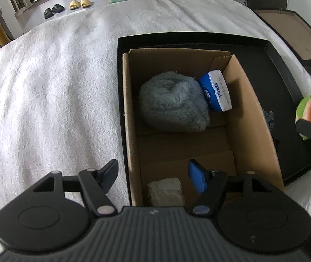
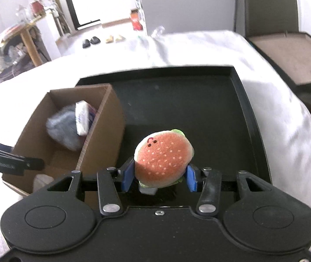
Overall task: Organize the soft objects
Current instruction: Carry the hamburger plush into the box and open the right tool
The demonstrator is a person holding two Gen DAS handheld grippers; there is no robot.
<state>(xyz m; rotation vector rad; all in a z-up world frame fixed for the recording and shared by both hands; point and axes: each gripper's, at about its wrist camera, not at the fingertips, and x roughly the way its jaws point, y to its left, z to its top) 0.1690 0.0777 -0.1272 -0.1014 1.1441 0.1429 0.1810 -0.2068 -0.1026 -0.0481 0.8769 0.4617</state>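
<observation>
A brown cardboard box (image 1: 251, 118) stands in a black tray (image 1: 286, 83) on a white bedcover. Inside it lie a grey fluffy towel (image 1: 172, 102), a blue and white Vinda tissue pack (image 1: 216, 91) and a pale folded cloth (image 1: 166, 190). My left gripper (image 1: 153, 174) is open and empty over the box's near left wall. My right gripper (image 2: 159, 176) is shut on a plush hamburger (image 2: 164, 157) and holds it above the tray, right of the box (image 2: 103, 135). The hamburger also shows at the right edge of the left wrist view (image 1: 310, 113).
A dark crumpled item (image 1: 270, 118) lies in the tray beside the box. The white bedcover (image 1: 57, 87) spreads to the left. A dark wooden box (image 2: 295, 59) stands at the right past the bed. Slippers (image 1: 53, 9) lie on the floor beyond.
</observation>
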